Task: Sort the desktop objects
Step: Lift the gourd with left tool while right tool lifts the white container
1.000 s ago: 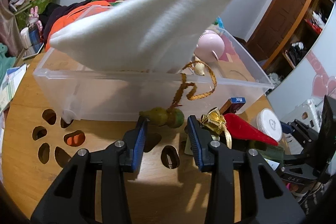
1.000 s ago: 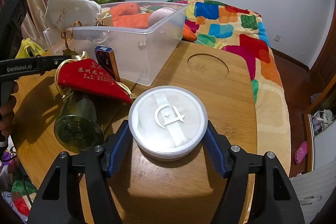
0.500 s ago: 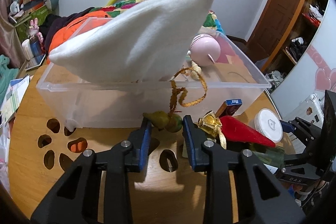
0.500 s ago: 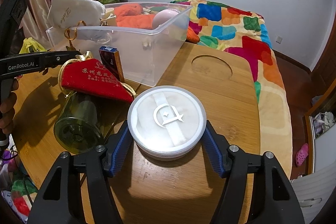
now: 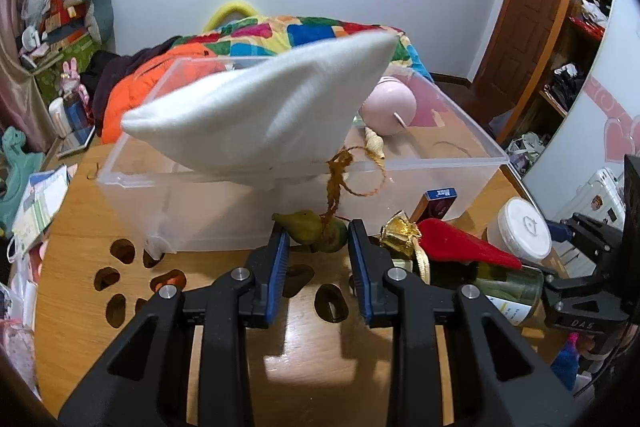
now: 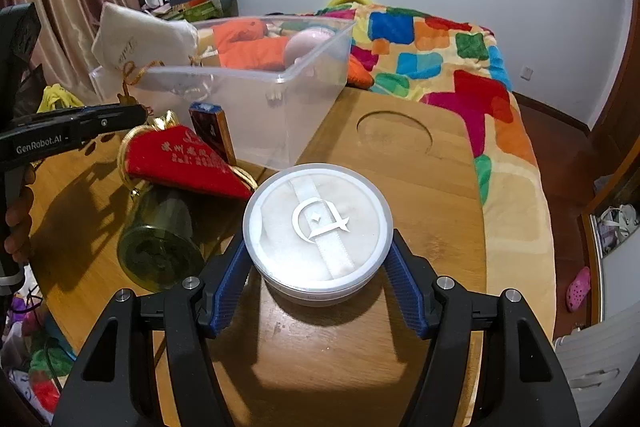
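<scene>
A small green gourd charm point(image 5: 308, 227) lies on the wooden table in front of the clear plastic bin point(image 5: 400, 187). A golden cord ties it to the white cloth pouch point(image 5: 264, 111) resting on the bin's rim. My left gripper point(image 5: 318, 247) is shut on the gourd, blue pads pressing on both sides. In the right wrist view a round white box point(image 6: 316, 223) with a puff under its clear lid stands on the table. My right gripper point(image 6: 318, 255) is closed on its sides. The left gripper point(image 6: 132, 113) shows at that view's left edge.
A red pouch point(image 6: 180, 163) lies over a green bottle point(image 6: 160, 247) on its side, with a small blue box point(image 6: 212, 135) leaning on the bin. A pink ball point(image 5: 388, 105) and a shell sit inside the bin. A colourful bed lies beyond the table point(image 6: 400, 167).
The left jaws have closed from a wide gap onto the green gourd. The right gripper and the round white box have kept still.
</scene>
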Action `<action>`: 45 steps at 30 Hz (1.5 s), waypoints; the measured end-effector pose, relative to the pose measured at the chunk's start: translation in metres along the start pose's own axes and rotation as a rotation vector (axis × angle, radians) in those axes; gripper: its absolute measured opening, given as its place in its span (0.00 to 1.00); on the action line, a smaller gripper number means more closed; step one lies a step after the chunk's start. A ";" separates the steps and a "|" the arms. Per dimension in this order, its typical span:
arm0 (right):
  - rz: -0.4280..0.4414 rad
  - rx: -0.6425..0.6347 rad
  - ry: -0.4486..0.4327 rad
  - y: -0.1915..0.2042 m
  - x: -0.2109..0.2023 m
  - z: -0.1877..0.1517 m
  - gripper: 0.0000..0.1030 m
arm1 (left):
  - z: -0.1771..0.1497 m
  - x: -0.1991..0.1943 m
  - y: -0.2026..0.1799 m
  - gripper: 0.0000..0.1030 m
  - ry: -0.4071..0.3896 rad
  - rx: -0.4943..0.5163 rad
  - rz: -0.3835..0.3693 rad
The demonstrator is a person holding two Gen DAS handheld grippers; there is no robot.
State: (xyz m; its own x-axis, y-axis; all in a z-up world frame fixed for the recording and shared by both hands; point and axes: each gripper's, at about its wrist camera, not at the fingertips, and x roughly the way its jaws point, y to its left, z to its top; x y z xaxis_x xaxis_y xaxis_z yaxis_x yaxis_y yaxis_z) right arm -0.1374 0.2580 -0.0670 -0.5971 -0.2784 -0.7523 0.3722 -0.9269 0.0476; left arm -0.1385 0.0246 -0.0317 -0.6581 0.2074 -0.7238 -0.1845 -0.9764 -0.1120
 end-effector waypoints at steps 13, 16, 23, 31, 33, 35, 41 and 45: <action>-0.021 -0.013 -0.059 0.002 -0.026 0.013 0.60 | 0.002 -0.021 -0.008 0.28 -0.047 0.049 0.002; -0.021 -0.022 -0.075 0.006 -0.032 0.015 0.60 | 0.003 -0.025 -0.009 0.28 -0.054 0.049 0.001; -0.015 -0.039 -0.099 0.012 -0.040 0.021 0.60 | 0.006 -0.033 -0.005 0.21 -0.071 0.058 0.004; 0.010 -0.052 -0.130 0.022 -0.048 0.030 0.60 | 0.005 -0.038 -0.005 0.20 -0.077 0.072 -0.004; 0.012 -0.055 -0.131 0.024 -0.049 0.031 0.60 | 0.003 -0.036 -0.005 0.20 -0.068 0.076 0.000; 0.015 -0.057 -0.127 0.025 -0.048 0.031 0.60 | 0.000 -0.033 -0.004 0.20 -0.052 0.067 -0.009; 0.019 -0.058 -0.114 0.025 -0.046 0.029 0.60 | -0.006 -0.021 -0.001 0.20 -0.006 0.046 -0.012; 0.019 -0.060 -0.111 0.025 -0.045 0.029 0.60 | -0.008 -0.013 0.003 0.27 0.025 0.009 -0.051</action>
State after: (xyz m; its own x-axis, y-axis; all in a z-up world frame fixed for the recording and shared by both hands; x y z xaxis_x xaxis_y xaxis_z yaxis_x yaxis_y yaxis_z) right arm -0.1216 0.2403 -0.0127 -0.6635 -0.3252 -0.6737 0.4240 -0.9054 0.0195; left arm -0.1252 0.0187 -0.0281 -0.6290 0.2548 -0.7344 -0.2235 -0.9641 -0.1431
